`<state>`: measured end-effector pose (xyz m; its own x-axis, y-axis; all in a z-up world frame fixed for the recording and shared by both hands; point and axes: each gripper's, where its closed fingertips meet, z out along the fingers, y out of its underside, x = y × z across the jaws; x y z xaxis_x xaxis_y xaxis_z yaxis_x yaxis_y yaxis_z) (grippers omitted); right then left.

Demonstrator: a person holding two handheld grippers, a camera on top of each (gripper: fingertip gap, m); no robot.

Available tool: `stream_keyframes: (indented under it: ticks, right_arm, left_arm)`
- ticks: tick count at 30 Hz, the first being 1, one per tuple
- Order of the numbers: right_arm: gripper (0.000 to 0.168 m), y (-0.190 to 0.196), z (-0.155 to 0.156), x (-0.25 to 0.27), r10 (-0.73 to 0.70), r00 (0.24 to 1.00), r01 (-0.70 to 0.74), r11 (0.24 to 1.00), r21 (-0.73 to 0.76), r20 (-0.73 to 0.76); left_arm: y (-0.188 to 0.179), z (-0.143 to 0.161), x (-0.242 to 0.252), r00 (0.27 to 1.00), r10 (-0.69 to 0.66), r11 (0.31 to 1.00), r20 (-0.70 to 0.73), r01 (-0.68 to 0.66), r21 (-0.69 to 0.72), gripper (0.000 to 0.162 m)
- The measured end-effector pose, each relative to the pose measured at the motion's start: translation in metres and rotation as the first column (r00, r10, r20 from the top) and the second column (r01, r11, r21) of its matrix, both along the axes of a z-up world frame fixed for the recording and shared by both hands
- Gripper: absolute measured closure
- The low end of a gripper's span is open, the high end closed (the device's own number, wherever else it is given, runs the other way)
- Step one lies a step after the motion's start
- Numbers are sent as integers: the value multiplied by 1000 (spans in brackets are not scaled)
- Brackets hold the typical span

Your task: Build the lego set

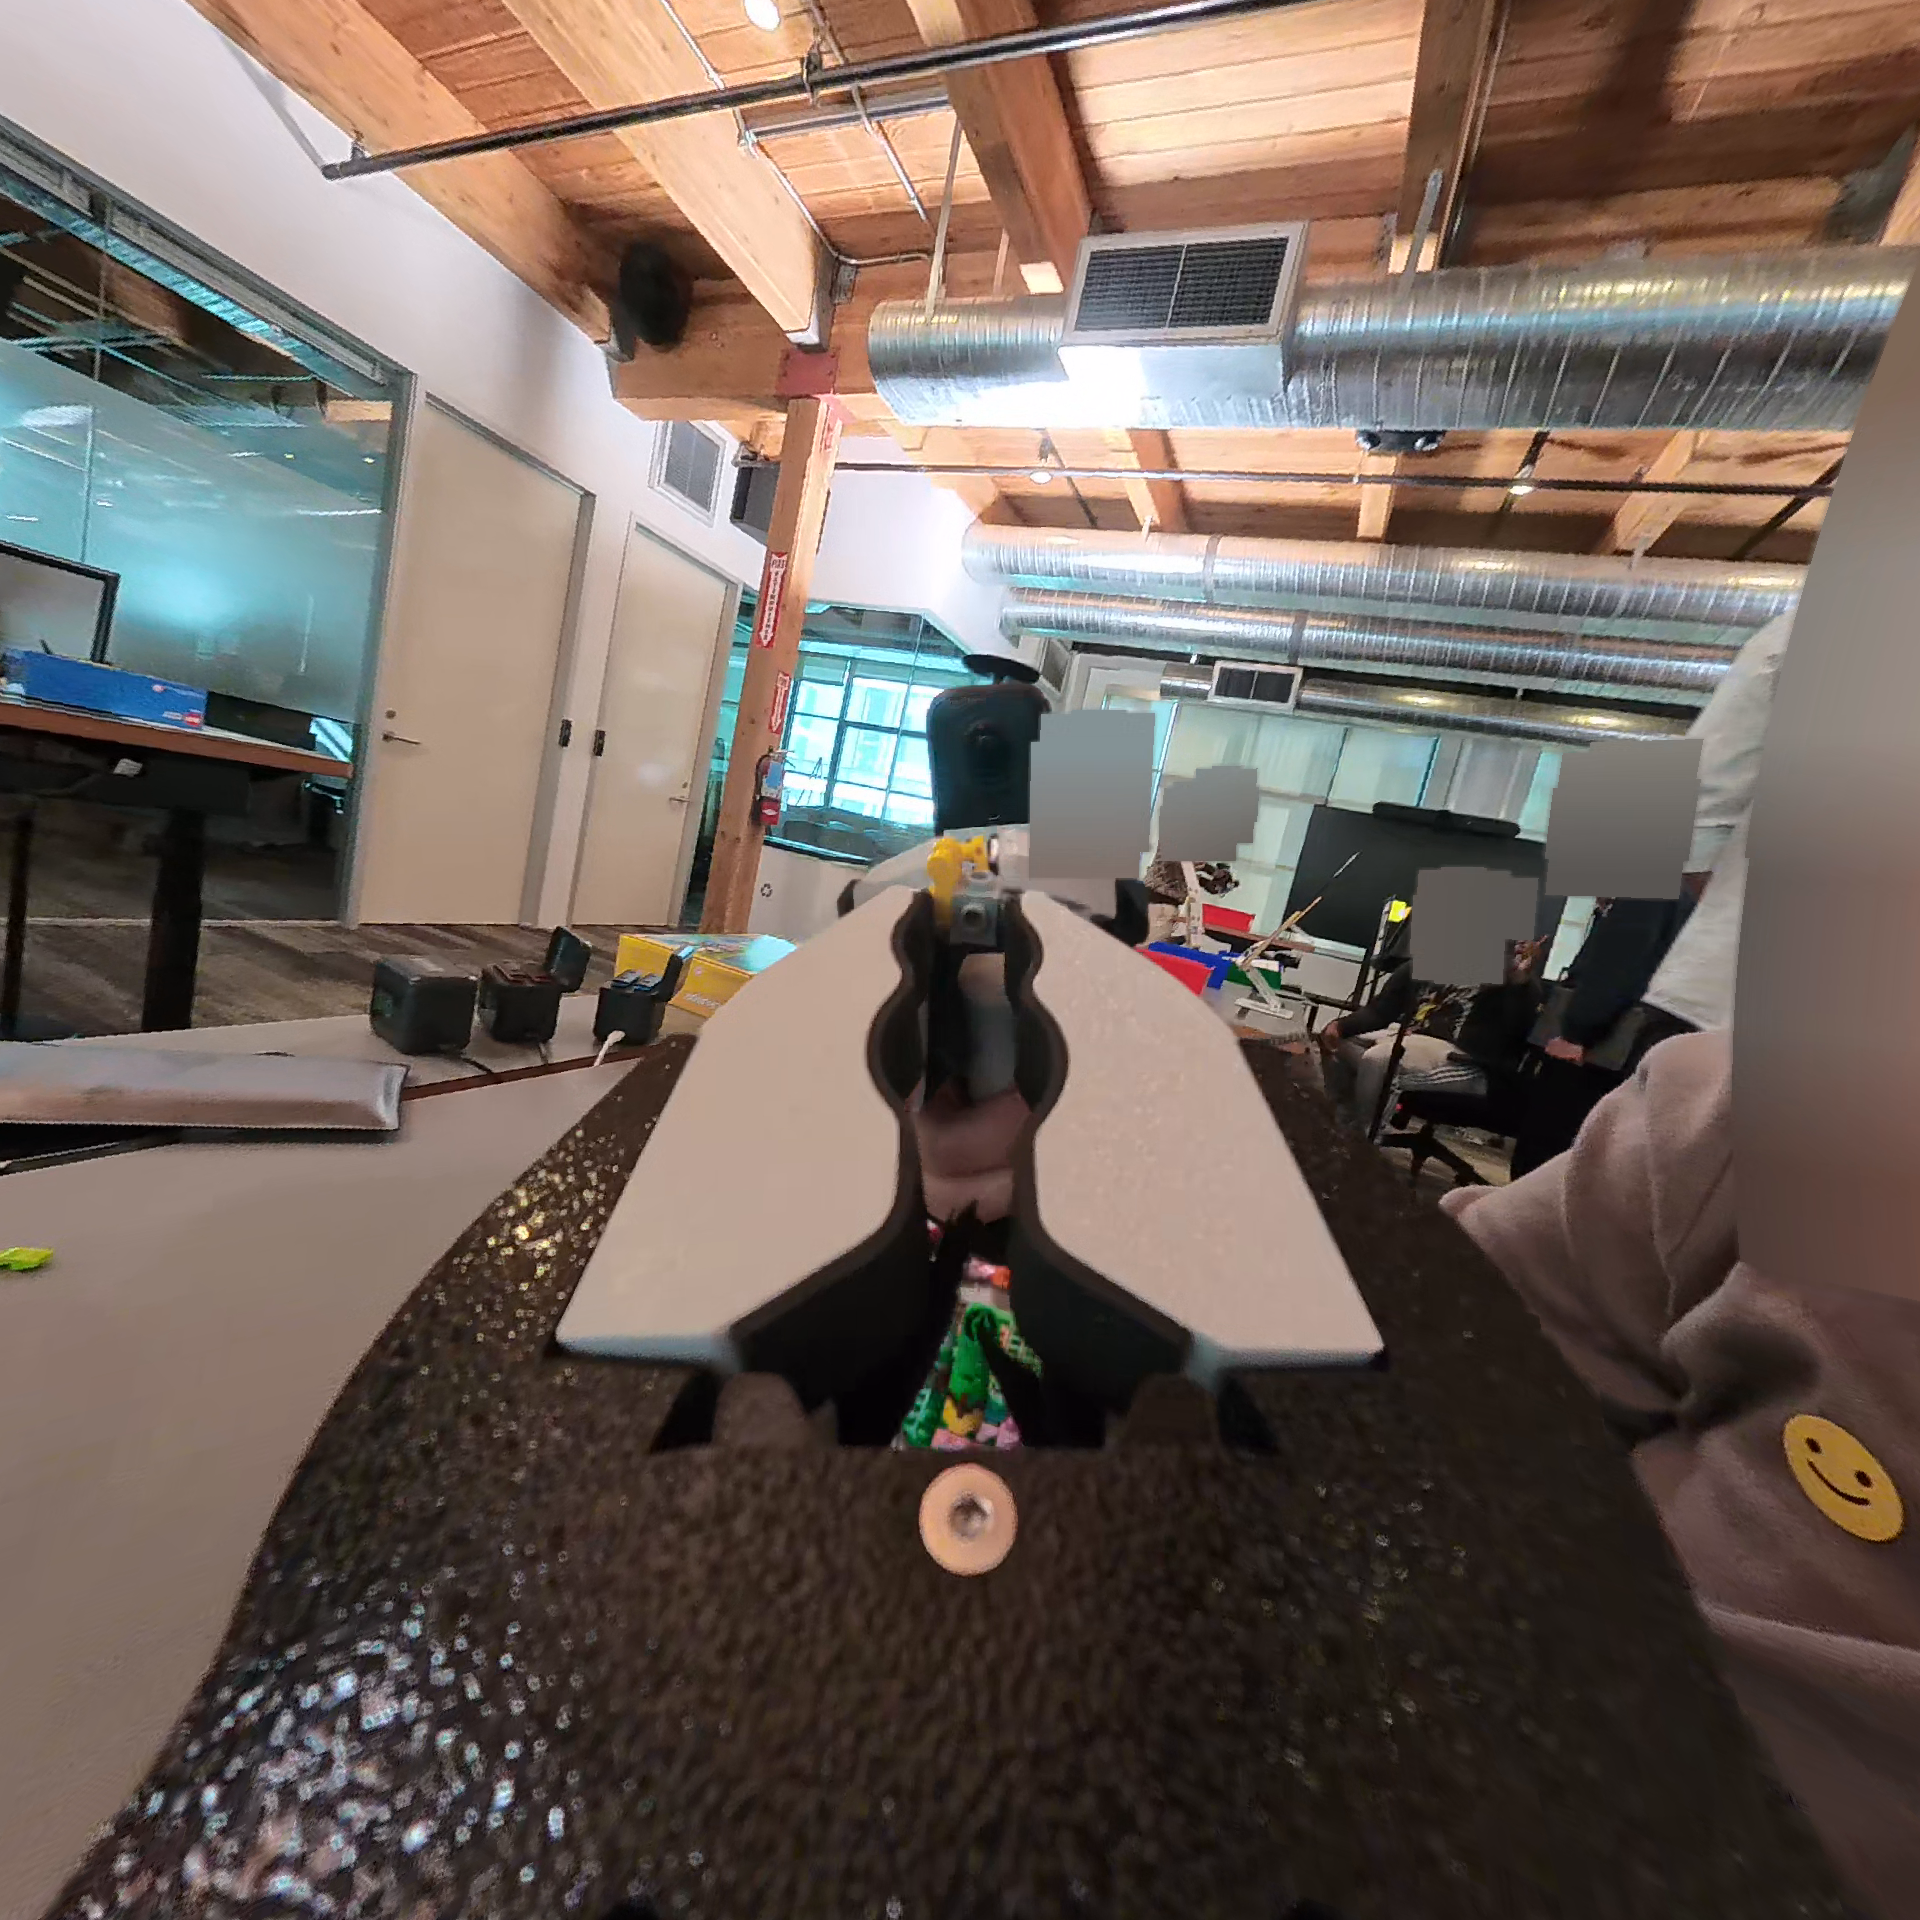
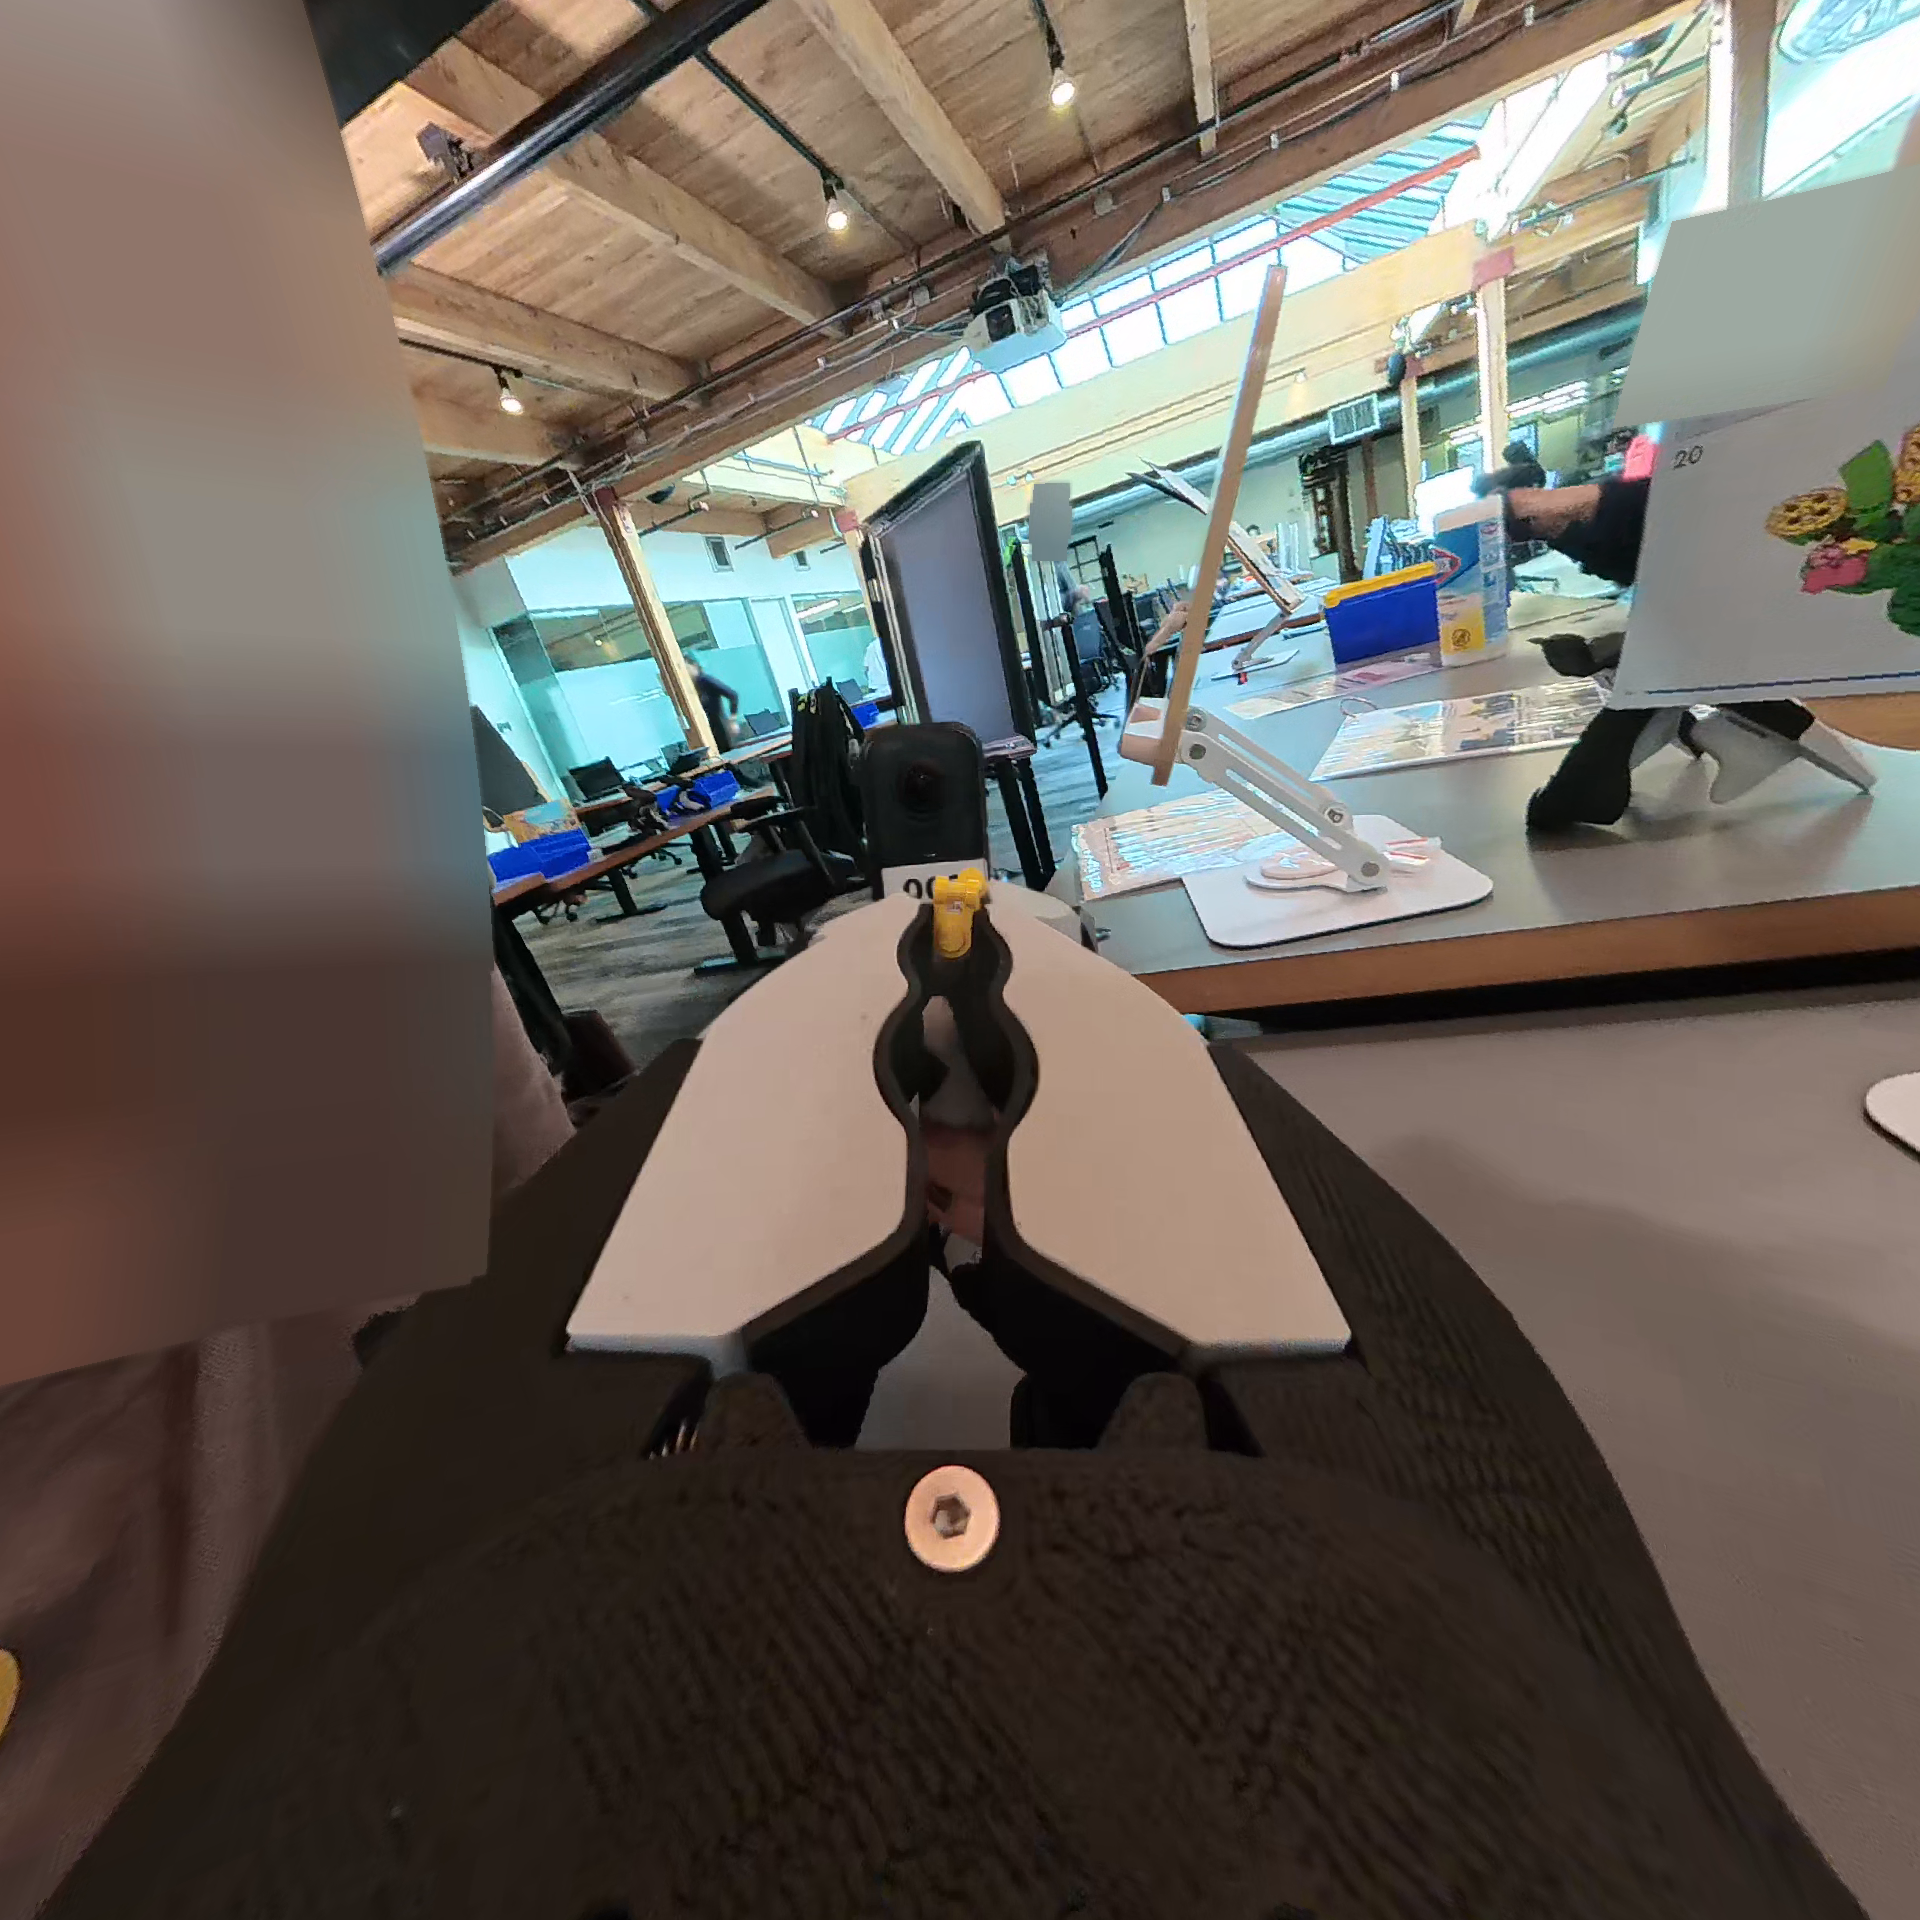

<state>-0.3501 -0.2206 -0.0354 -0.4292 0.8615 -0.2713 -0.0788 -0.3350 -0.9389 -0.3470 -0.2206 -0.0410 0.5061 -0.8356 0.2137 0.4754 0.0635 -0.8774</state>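
Observation:
Both grippers are raised above the table and face each other, tips nearly meeting. My left gripper (image 1: 971, 925) is shut on a small grey lego piece (image 1: 975, 921) with a round hole. My right gripper (image 2: 951, 930) is shut on a small yellow lego piece (image 2: 954, 912). In the left wrist view the yellow piece (image 1: 948, 864) sits just above and left of the grey one, touching or almost touching it. Each view shows the other gripper's black camera (image 1: 982, 758) (image 2: 920, 790) behind the pieces. A pile of green and pink lego (image 1: 971, 1382) shows below, between the left fingers.
The grey table (image 1: 208, 1403) holds a loose green piece (image 1: 26, 1259), black charger boxes (image 1: 426, 1003) and a yellow box (image 1: 717, 966). An instruction page on a stand (image 2: 1787, 540) and a tilted tablet on its white stand (image 2: 1340, 894) are at the right. A person's torso is close by. Left and right tips are no more than a few centimetres apart.

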Motion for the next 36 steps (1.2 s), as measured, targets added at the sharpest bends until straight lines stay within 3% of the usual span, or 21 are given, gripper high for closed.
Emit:
stream_keyframes:
  ticks: [20,36]
  right_arm:
    - [163,-4,0,0,-57,998,58,993,107,-19]
    - [163,-11,-18,12,-69,980,7,949,315,186]
  left_arm:
    - [-1,-3,3,998,23,1000,-59,-23,-2,149]
    - [-7,-21,19,980,-111,993,-165,101,-69,150]
